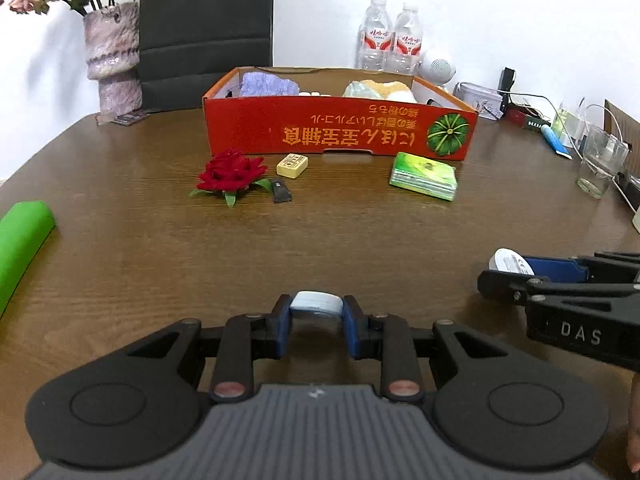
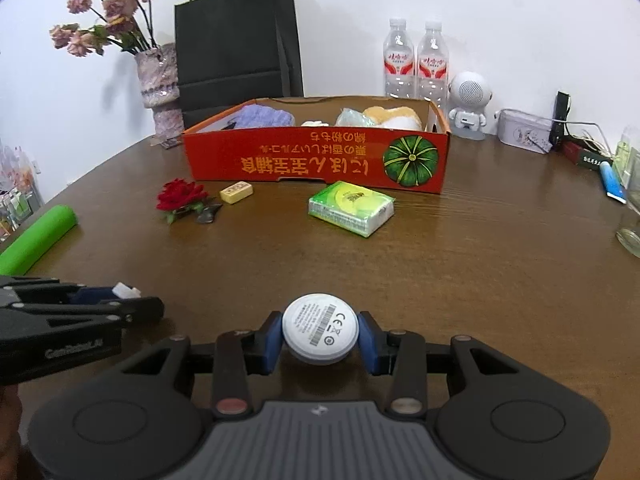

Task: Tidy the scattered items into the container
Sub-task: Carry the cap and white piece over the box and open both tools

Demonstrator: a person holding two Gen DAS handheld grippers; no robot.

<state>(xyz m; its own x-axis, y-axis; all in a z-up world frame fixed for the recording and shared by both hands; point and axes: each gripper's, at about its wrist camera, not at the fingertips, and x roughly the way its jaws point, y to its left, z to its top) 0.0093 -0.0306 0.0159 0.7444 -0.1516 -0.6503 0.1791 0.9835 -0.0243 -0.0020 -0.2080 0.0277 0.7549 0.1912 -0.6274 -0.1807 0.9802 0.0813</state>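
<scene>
A red cardboard box point(image 1: 340, 130) point(image 2: 316, 156) stands at the far middle of the wooden table, with cloths and small items inside. In front of it lie a red rose point(image 1: 230, 174) point(image 2: 182, 196), a cream mahjong tile point(image 1: 292, 166) point(image 2: 237, 192), a small black clip point(image 1: 281, 191) point(image 2: 208, 214) and a green tissue pack point(image 1: 425, 176) point(image 2: 351, 208). My left gripper point(image 1: 316, 316) point(image 2: 132, 300) is shut on a small pale blue-white block point(image 1: 316, 303) above the near table. My right gripper point(image 2: 323, 338) point(image 1: 508, 268) is shut on a white round disc point(image 2: 319, 330) point(image 1: 512, 262) with a printed label.
A green roll point(image 1: 22, 240) point(image 2: 38, 236) lies at the left edge. A vase of dried flowers point(image 2: 158, 84), a black paper bag point(image 2: 236, 44), two water bottles point(image 2: 416, 64), a white robot figure point(image 2: 468, 104), a tin, cables and a glass point(image 1: 600, 160) crowd the back and right.
</scene>
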